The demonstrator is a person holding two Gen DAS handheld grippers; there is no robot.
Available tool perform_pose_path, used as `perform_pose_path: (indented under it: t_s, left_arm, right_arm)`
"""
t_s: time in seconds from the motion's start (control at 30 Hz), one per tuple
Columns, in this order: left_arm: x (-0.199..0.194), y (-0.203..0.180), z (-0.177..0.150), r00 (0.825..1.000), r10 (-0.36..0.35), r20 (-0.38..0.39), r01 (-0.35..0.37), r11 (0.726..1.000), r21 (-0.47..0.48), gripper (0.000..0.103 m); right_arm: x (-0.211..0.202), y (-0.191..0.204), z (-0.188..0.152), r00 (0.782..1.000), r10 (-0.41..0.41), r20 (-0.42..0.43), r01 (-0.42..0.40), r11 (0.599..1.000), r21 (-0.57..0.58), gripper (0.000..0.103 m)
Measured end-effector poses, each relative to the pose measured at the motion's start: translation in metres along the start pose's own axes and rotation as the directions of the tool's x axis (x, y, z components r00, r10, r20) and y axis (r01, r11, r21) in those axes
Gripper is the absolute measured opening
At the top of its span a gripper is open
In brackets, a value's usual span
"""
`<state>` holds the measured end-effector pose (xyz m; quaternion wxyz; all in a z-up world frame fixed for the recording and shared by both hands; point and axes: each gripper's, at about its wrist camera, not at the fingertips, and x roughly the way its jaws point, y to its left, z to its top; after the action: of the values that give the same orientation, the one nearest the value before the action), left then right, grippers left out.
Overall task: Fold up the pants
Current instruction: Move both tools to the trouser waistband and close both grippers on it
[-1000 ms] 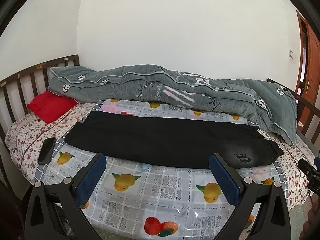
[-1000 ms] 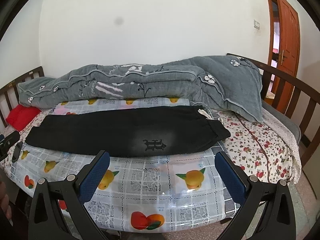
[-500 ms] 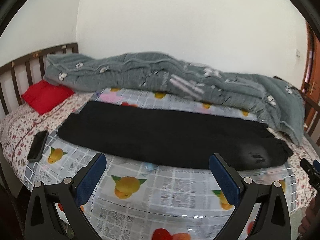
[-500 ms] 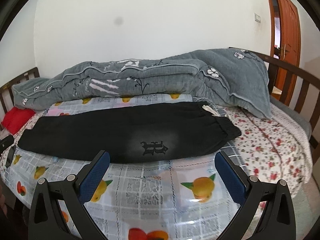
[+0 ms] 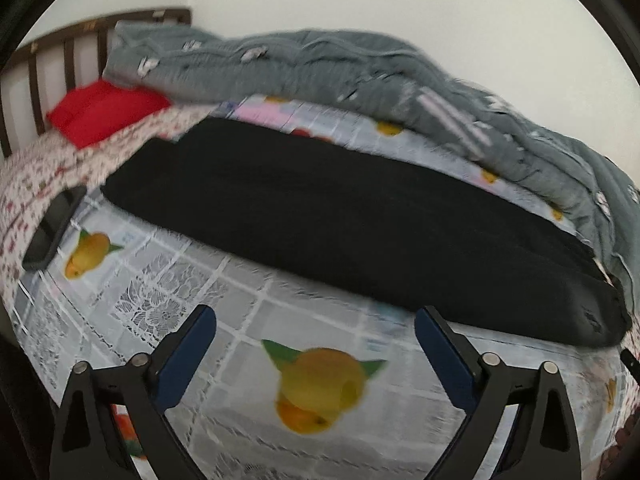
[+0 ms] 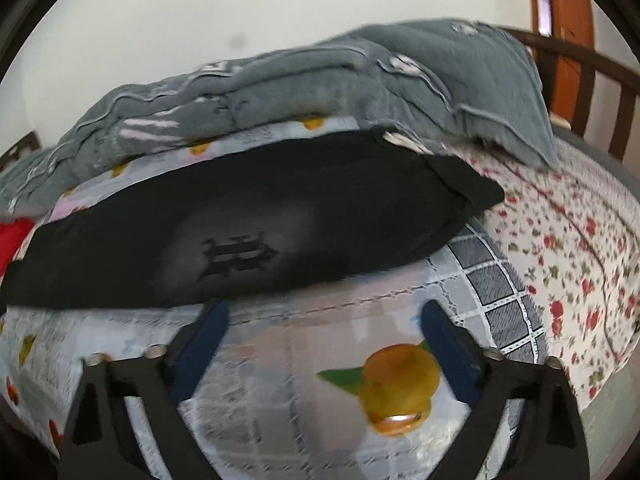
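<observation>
Black pants lie flat lengthwise across the bed on a fruit-print cloth. In the right wrist view the pants show a black embroidered logo and the waistband end at the right. My left gripper is open and empty, just short of the pants' near edge toward the leg end. My right gripper is open and empty, its tips close to the near edge below the logo. Both views are motion-blurred.
A rolled grey quilt lies along the far side behind the pants. A red pillow sits at the left by the wooden headboard. A dark phone lies near the left edge. A wooden rail and door are at the right.
Both grippers have moved forward and down toward the bed. The pants look larger and nearer in both views. Both stay open; the pants have not moved.
</observation>
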<state>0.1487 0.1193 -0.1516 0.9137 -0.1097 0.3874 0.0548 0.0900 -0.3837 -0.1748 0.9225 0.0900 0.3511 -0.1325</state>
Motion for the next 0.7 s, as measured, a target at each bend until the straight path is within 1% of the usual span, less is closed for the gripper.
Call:
perform_pose_path:
  t_s: [0.03, 0.1, 0.17, 0.2, 0.23, 0.27, 0.33, 0.5, 0.57, 0.6, 0.63, 0.67, 0.7]
  left_arm:
    - [0.01, 0.007, 0.001, 1.0, -0.001, -0.018, 0.001, 1.0, -0.019, 0.092]
    - [0.024, 0.02, 0.002, 0.999, -0.013, -0.041, 0.011, 0.998, -0.057, 0.087]
    - [0.037, 0.037, 0.003, 0.997, -0.055, -0.055, 0.048, 0.991, -0.124, 0.08]
    - [0.043, 0.044, 0.003, 0.995, -0.073, -0.061, 0.063, 0.985, -0.159, 0.076]
    - [0.049, 0.053, 0.004, 0.994, -0.094, -0.053, 0.082, 0.978, -0.192, 0.071]
    - [0.051, 0.058, 0.005, 0.994, -0.1, -0.035, 0.091, 0.975, -0.203, 0.07]
    - [0.057, 0.061, 0.011, 0.996, -0.091, -0.024, 0.085, 0.977, -0.198, 0.07]
    - [0.08, 0.063, 0.033, 0.999, -0.015, -0.038, 0.008, 0.983, -0.181, 0.068]
    - [0.087, 0.067, 0.039, 0.999, 0.009, -0.049, -0.019, 0.981, -0.194, 0.061]
    - [0.09, 0.068, 0.042, 0.999, 0.018, -0.05, -0.028, 0.979, -0.2, 0.058]
    - [0.092, 0.071, 0.045, 0.999, 0.018, -0.049, -0.027, 0.979, -0.204, 0.048]
    - [0.093, 0.073, 0.047, 0.998, 0.026, -0.053, -0.037, 0.978, -0.207, 0.031]
    - [0.094, 0.075, 0.049, 0.998, 0.031, -0.06, -0.043, 0.977, -0.21, 0.024]
  right_arm:
    - [0.006, -0.004, 0.001, 1.0, 0.002, -0.009, -0.002, 1.0, 0.008, 0.078]
    - [0.021, -0.013, 0.004, 1.0, 0.015, -0.023, -0.014, 0.999, 0.037, 0.077]
    - [0.031, -0.019, 0.004, 0.998, 0.039, -0.05, -0.036, 0.998, 0.057, 0.077]
    - [0.039, -0.023, 0.004, 0.996, 0.057, -0.066, -0.052, 0.996, 0.072, 0.074]
    - [0.043, -0.025, 0.005, 0.996, 0.06, -0.065, -0.054, 0.995, 0.083, 0.074]
    - [0.045, -0.027, 0.005, 0.997, 0.056, -0.055, -0.051, 0.994, 0.094, 0.074]
    - [0.049, -0.028, 0.007, 0.998, 0.056, -0.031, -0.052, 0.993, 0.109, 0.074]
    - [0.067, -0.02, 0.021, 0.997, 0.069, -0.03, -0.065, 0.99, 0.126, 0.074]
    - [0.072, -0.017, 0.026, 0.997, 0.072, -0.033, -0.067, 0.989, 0.129, 0.073]
    - [0.076, -0.014, 0.027, 0.997, 0.067, -0.034, -0.063, 0.99, 0.123, 0.063]
    - [0.08, -0.011, 0.029, 0.998, 0.053, -0.042, -0.049, 0.993, 0.109, 0.043]
    - [0.081, -0.008, 0.03, 0.998, 0.036, -0.042, -0.032, 0.995, 0.093, 0.038]
    - [0.079, -0.006, 0.033, 1.0, 0.012, -0.028, -0.01, 0.997, 0.073, 0.03]
